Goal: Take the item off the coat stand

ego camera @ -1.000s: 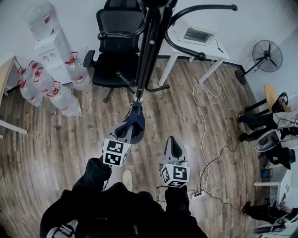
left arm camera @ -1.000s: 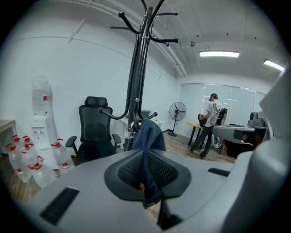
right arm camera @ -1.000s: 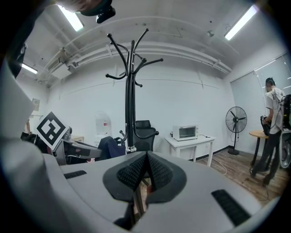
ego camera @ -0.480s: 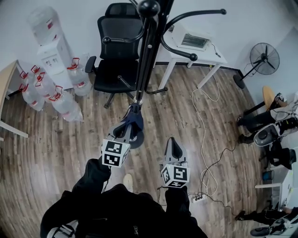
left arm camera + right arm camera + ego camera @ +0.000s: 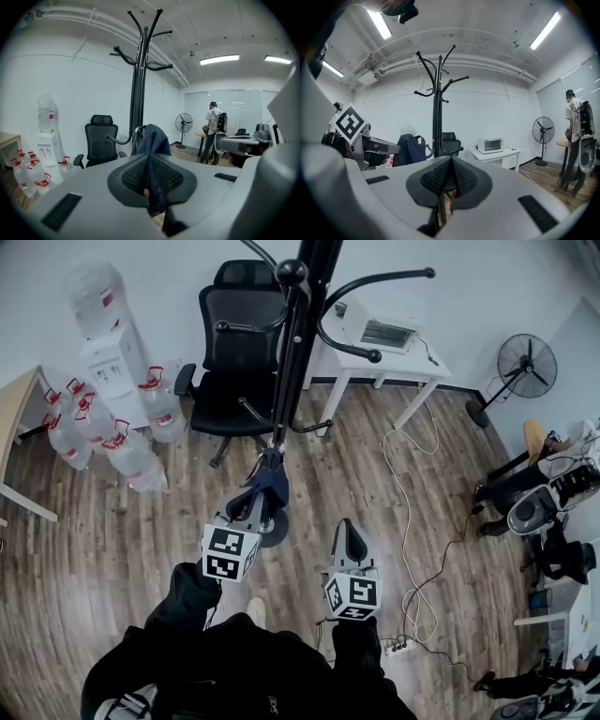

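Left tool (image 5: 265,486) held out ahead, jaws clamped on a fold of dark blue cloth (image 5: 153,138). Right tool (image 5: 348,525) beside it, nearer the body, jaws pressed together, nothing between them. Both point forward, near level. Black-sleeved arms (image 5: 192,589) extended from the torso.

The left hand-held gripper (image 5: 151,164) has a matt grey plastic body and black pads (image 5: 133,176) with a rough, dimpled grain. Pinched between them is soft dark blue cloth (image 5: 154,138), matt and creased. Beyond it, the coat stand (image 5: 298,352) is smooth black metal, slightly glossy. Beneath, the floor (image 5: 112,540) is wood-grain planks with a faint sheen.
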